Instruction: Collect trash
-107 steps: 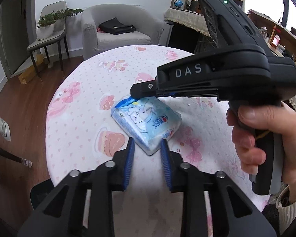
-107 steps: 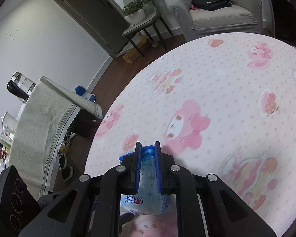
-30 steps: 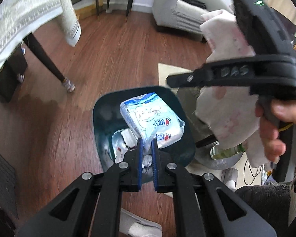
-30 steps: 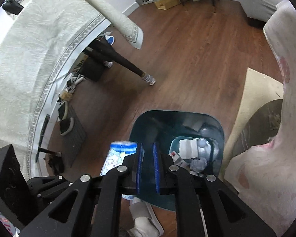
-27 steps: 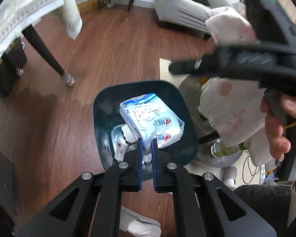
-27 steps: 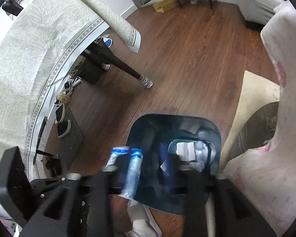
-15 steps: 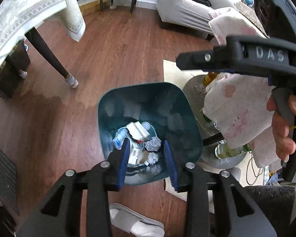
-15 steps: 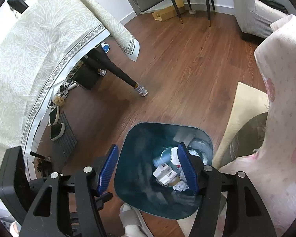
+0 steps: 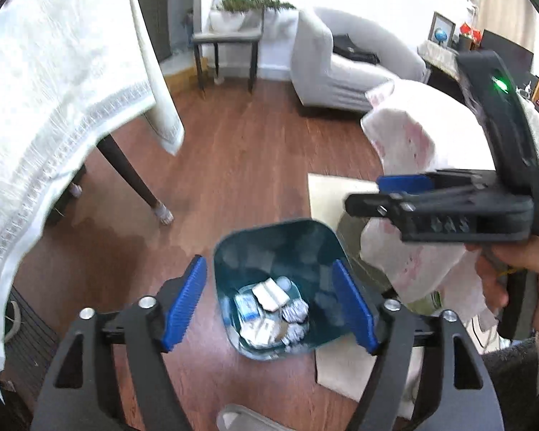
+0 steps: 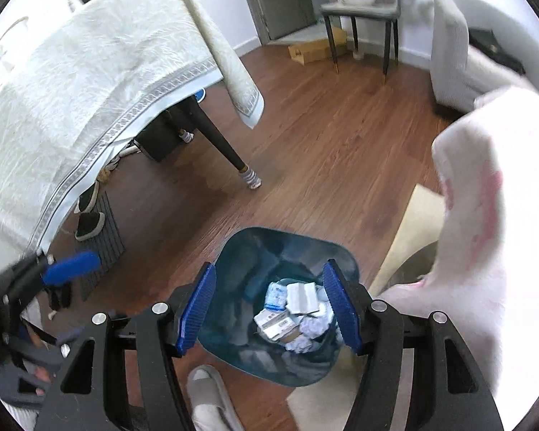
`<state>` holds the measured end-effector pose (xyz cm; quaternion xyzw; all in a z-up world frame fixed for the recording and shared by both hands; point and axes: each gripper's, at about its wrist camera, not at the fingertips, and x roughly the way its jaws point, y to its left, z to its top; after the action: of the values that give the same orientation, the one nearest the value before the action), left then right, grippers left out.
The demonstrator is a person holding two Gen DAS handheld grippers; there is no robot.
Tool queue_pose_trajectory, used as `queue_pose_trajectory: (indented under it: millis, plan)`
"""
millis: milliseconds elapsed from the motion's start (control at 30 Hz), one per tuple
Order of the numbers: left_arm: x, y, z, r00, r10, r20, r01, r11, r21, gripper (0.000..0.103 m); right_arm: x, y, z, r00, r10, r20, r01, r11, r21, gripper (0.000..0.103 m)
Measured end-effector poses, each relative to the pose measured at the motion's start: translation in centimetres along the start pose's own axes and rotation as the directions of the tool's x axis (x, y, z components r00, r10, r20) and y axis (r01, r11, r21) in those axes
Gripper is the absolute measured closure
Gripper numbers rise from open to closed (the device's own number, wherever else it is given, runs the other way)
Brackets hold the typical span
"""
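Both empty above the teal bin (image 9: 266,248): left gripper (image 9: 269,301) jaws opening, right gripper (image 10: 269,310) jaws apart, tissue pack (image 10: 276,296) down inside among the trash (image 9: 269,314); risk, probably: snagging the pink tablecloth (image 10: 478,215) hanging just beside.

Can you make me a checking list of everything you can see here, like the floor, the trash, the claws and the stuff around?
Surface: brown wooden floor, a beige mat by the bin.
Job's things: teal trash bin stands upright on the floor; blue-and-white tissue pack lies inside with crumpled paper and small cartons.
Clutter: a grey slipper near the bin, shoes under the big table.
Claws: left claw above the bin, jaws opening, nothing between them; right claw open and empty above the bin.
Cables: nothing seen clearly.
Surroundings: white tablecloth, pink patterned tablecloth, grey armchair, chair with a plant.
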<state>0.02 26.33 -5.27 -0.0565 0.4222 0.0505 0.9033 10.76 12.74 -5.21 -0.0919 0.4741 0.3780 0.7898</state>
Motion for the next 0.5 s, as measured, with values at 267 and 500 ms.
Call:
queue_pose_trajectory:
  millis: [267, 500]
  plan:
    - [-3.6, -1.8, 0.5, 0.986, 0.088, 0.139, -0.082, 0.996, -0.048, 0.008, -7.5, 0.4, -1.4, 0.975, -0.079, 0.207, 0.087, 0.996, -0.032, 0.019]
    - [-5.9, -5.0, -0.7, 0.960, 0.163, 0.227, -0.159, 0.987, -0.033, 0.007, -14.5, -2.2, -5.0, 0.920, -0.198, 0.339, 0.214, 0.977, -0.010, 0.008]
